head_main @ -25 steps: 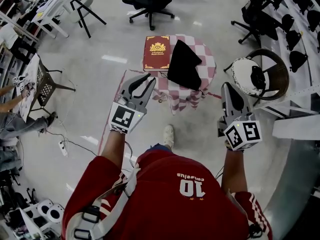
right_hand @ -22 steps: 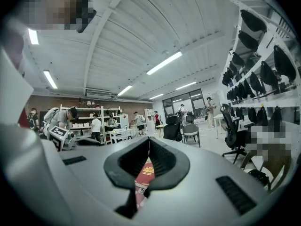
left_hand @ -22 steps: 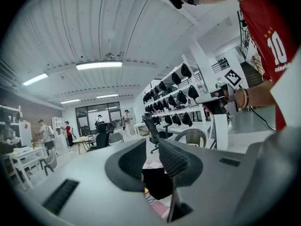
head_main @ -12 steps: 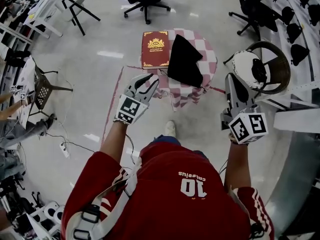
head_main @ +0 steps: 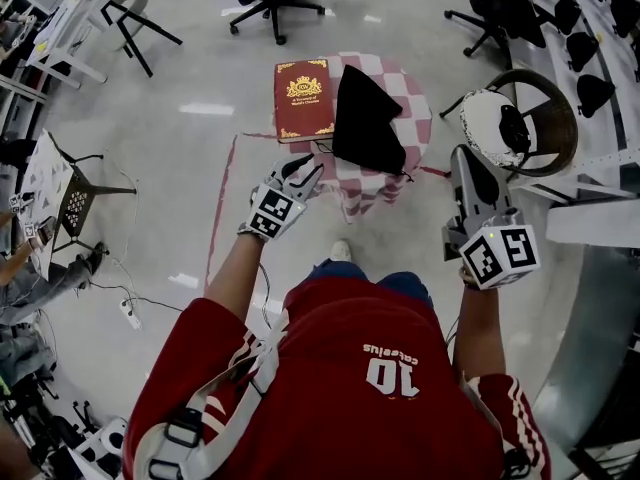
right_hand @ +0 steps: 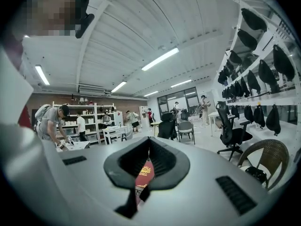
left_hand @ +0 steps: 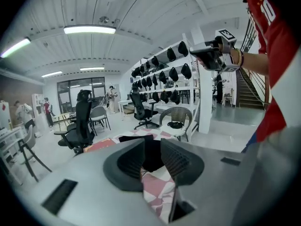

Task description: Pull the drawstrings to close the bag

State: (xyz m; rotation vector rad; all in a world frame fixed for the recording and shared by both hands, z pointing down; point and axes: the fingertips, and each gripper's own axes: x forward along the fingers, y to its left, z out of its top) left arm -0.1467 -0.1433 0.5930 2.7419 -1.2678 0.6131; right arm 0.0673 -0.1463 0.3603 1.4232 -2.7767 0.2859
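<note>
The left claw (head_main: 304,172) has dropped toward the checked tabletop (head_main: 418,108) since a second ago, its jaws just opening. They now stand wide apart with nothing between them, tips near the tabletop's lower-left edge. The black drawstring bag (head_main: 366,123) lies on the tabletop at upper centre of the head view, a red book (head_main: 303,98) just beside it on the left. At the frame's right, the right claw (head_main: 463,158) is closed tight and empty, apart from the bag.
</note>
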